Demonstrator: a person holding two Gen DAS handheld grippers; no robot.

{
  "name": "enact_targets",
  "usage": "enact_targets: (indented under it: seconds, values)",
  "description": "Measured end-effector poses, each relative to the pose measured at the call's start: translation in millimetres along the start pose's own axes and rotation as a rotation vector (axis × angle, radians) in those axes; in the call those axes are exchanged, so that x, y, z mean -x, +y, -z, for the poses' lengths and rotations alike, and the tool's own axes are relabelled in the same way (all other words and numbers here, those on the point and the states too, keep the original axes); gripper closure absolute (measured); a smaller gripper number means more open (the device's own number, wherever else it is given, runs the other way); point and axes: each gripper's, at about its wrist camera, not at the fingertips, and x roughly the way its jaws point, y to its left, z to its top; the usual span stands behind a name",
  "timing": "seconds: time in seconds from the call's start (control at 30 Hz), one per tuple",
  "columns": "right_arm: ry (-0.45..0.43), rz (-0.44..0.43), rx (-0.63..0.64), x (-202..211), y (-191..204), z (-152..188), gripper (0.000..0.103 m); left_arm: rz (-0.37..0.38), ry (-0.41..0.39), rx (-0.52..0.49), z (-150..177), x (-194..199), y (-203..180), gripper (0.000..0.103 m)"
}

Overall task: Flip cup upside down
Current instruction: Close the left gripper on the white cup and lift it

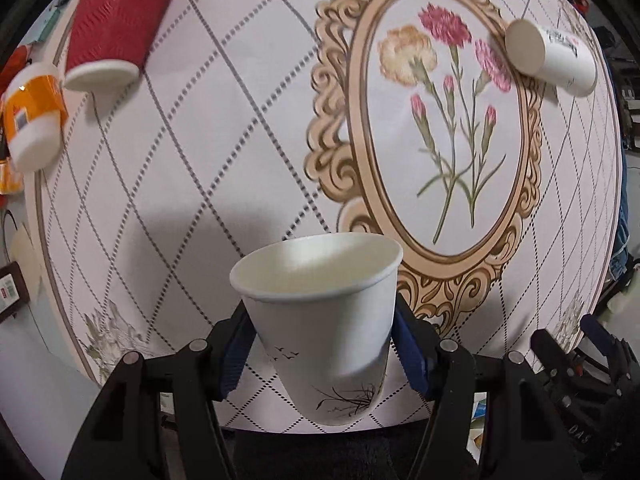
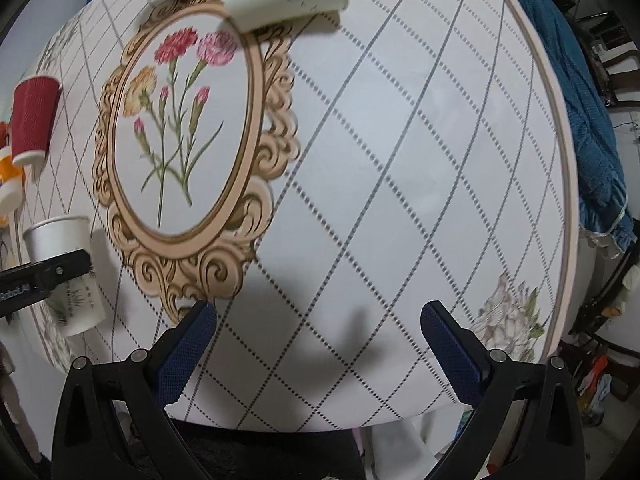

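The left gripper [image 1: 322, 354] is clamped on the cup [image 1: 320, 320], its blue pads [image 1: 234, 354] pressing the wall at roughly mid-height from 9 and 3 o'clock. The cup is held mouth-up and clear of the table [image 1: 248, 128], tilted slightly, with its base toward 6 o'clock in the left view. A side grip of this kind suits the job: a wrist roll should carry the mouth downward without regripping (a judgement, not an observation). In the right view the same cup appears at 9 o'clock, crossed by the left gripper's black finger.

The right gripper [image 2: 318, 354] is spread wide and empty, hovering over the bare checked cloth near the table's front edge; it appears to be standing off, out of the way.

Other cups are placed well apart from the work: a red cup [image 1: 116, 20] at 11 o'clock and an orange-banded cup [image 1: 34, 118] at 9 o'clock, both upside down, and a white cup [image 1: 550, 56] on its side at 2 o'clock.

The flip is not yet done
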Motion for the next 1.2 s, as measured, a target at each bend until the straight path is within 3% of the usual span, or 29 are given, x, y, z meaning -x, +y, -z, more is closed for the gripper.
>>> enact_targets:
  seconds: [0.3,0.7,0.73,0.8,1.2]
  values:
    - [0.039,-0.007,0.000,-25.2,0.1,24.4,0.000,-0.010,0.012,-0.026,14.4,-32.6,-20.7,0.041]
    - [0.028,0.002,-0.029,-23.2,-12.2,31.0,0.000,-0.058,0.003,-0.078,18.6,-40.3,-39.9,0.038]
    - [0.027,0.002,-0.032,-22.9,-13.7,31.2,0.000,-0.059,0.003,-0.076,18.8,-41.1,-41.2,0.036]
    - [0.027,0.003,-0.037,-21.2,-14.1,21.5,0.000,-0.059,0.001,-0.080,18.4,-42.7,-43.1,0.018]
    - [0.019,0.006,-0.052,-13.6,-14.6,6.6,0.000,-0.063,-0.008,-0.085,11.0,-36.9,-44.4,0.017]
